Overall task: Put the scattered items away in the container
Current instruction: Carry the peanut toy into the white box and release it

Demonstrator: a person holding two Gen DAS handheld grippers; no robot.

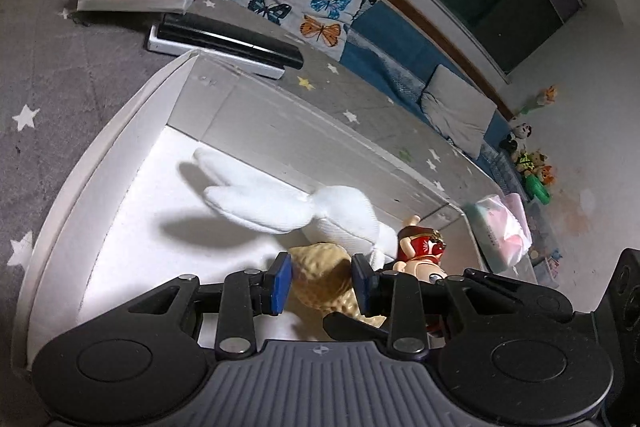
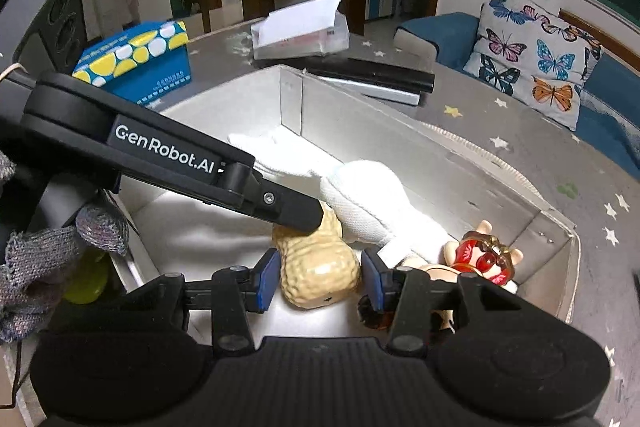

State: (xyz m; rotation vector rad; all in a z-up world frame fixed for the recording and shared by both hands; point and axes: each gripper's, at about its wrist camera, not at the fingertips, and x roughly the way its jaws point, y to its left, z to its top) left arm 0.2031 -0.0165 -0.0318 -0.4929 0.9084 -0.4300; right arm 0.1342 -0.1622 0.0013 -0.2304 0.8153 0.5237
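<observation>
The peanut-shaped toy [image 2: 320,267] lies on the floor of the white cardboard box [image 2: 460,163], near the box's near edge, with the white plush rabbit [image 2: 368,199] just behind it, ears pointing toward the far corner. A small figurine with a red mask [image 2: 486,257] lies to the right of the peanut, against the rabbit's lower end.

My right gripper [image 2: 318,281] sits low over the box, its blue-padded fingers spread either side of the peanut; I see a gap on both sides, so no pinch. My left gripper [image 1: 322,281] comes in from the left, reaching down at a slant into the box. In its own view the blue pads [image 1: 282,281] stand apart around the peanut's upper lobe. In the right wrist view one black finger [image 2: 296,211] rests on top of the peanut; whether the pads actually press the toy I cannot tell from here, since the finger hides the contact.

A grey knit glove [image 2: 36,259] shows at the left edge of the right wrist view, on the hand holding the left gripper.

Outside the box, on the grey star-printed table cover [image 2: 520,131]: a black and silver flat device [image 2: 380,79], a clear tissue pack [image 2: 304,31], and a blue and yellow tissue box [image 2: 140,63]. A butterfly cushion [image 2: 536,55] lies on the blue sofa beyond.
</observation>
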